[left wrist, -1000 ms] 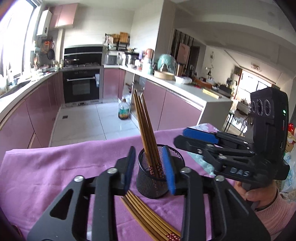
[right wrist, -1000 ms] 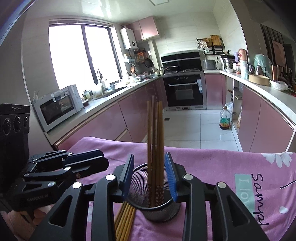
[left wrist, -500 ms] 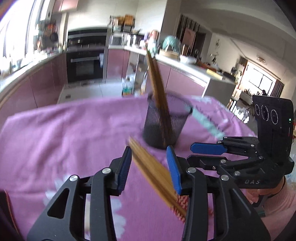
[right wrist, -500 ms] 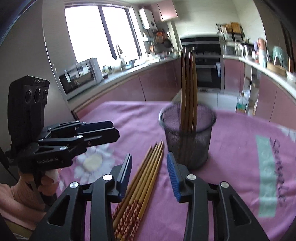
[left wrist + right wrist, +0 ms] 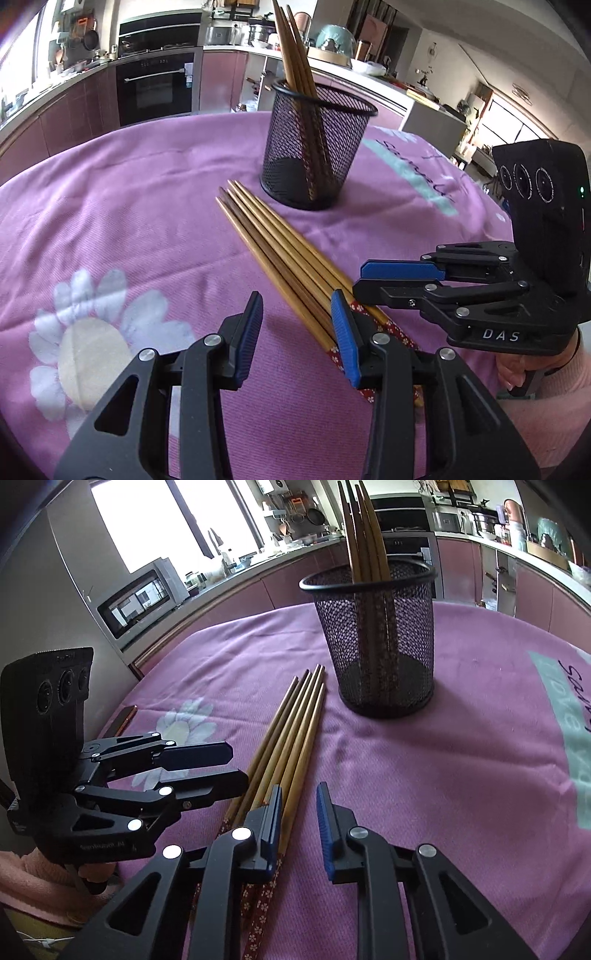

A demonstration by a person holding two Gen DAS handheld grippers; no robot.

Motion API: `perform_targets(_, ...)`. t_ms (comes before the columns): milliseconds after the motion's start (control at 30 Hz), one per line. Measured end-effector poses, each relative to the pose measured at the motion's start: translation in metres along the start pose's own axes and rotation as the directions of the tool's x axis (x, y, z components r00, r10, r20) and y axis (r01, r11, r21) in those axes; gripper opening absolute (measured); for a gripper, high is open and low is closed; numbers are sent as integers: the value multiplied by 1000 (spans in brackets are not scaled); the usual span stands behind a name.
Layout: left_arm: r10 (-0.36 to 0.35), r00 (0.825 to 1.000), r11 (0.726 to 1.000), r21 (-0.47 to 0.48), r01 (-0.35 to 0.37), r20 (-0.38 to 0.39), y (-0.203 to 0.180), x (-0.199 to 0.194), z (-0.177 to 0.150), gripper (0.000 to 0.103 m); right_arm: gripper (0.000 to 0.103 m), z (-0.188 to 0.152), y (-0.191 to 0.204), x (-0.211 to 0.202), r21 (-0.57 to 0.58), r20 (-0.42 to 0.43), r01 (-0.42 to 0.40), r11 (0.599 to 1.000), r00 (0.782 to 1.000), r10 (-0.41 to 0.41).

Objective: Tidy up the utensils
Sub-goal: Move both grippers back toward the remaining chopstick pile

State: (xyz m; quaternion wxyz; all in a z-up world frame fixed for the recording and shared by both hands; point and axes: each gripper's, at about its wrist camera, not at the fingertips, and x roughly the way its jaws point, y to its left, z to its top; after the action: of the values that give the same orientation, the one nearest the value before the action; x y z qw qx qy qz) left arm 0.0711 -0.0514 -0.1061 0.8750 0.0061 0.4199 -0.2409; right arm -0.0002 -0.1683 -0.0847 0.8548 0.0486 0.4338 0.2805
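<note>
Blue pads are showing on black fingers (image 5: 343,332); beside them, brown chopsticks (image 5: 273,251) are flashing red flowered ends, lying across purple cloth (image 5: 147,206) with a white daisy; beyond, black mesh cup (image 5: 314,144).

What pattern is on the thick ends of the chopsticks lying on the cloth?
Dark red with small white flowers, clearest in the right wrist view.
</note>
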Motion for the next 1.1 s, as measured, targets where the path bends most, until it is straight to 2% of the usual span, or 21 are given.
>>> perform_targets(533, 17, 999, 999, 34, -15, -47, 9, 1, 5, 21, 13, -8, 0, -2, 29, -4, -24, 999, 1000, 24)
perform_targets(667, 28, 998, 999, 44, -25, -51, 12, 1, 5, 21, 12, -5, 2, 0, 9, -7, 9, 1000, 1000, -9)
perform_targets(767, 39, 998, 999, 39, -37, -56, 16, 3, 7, 26, 10, -1, 6, 3, -17, -10, 35, 999, 999, -35)
perform_targets(1100, 74, 995, 997, 32, -72, -65, 22, 13, 19, 24, 10, 12, 20, 19, -107, -1, 146, 983, 989, -147)
